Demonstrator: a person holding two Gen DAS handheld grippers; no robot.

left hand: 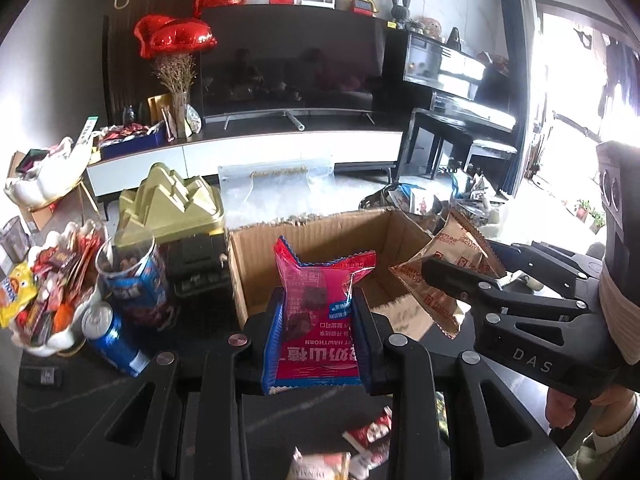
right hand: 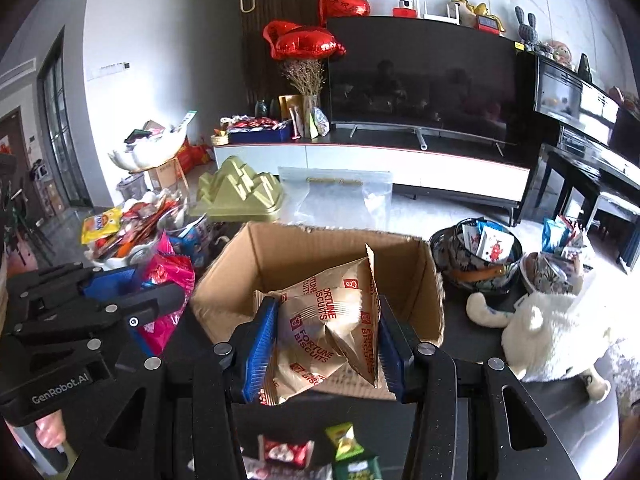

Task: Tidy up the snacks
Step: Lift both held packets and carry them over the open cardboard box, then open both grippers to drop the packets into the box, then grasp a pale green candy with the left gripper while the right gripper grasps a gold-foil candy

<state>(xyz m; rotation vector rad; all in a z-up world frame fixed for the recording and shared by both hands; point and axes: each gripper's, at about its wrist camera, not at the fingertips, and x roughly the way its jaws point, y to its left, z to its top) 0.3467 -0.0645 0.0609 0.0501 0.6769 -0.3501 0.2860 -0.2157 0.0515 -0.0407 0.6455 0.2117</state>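
Left gripper (left hand: 318,316): pinches red packet (left hand: 316,312), long axis upright.
Right gripper (right hand: 328,344): pinches tan packets (right hand: 324,324).
Box (right hand: 316,248): open, at 12 o'clock from both grippers, near; right one nearer, at its rim.

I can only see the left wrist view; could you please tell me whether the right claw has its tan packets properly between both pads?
Observer: Yes, the right claw grips the Fortune Biscuits packets between both blue pads, above the open cardboard box.
Operator: Thank you. What lies right of the box?
Observer: A white plush toy, beside a dark patterned bowl of packets.
Operator: Is anything loose on the table beneath that claw?
Observer: Yes, a green-wrapped sweet.
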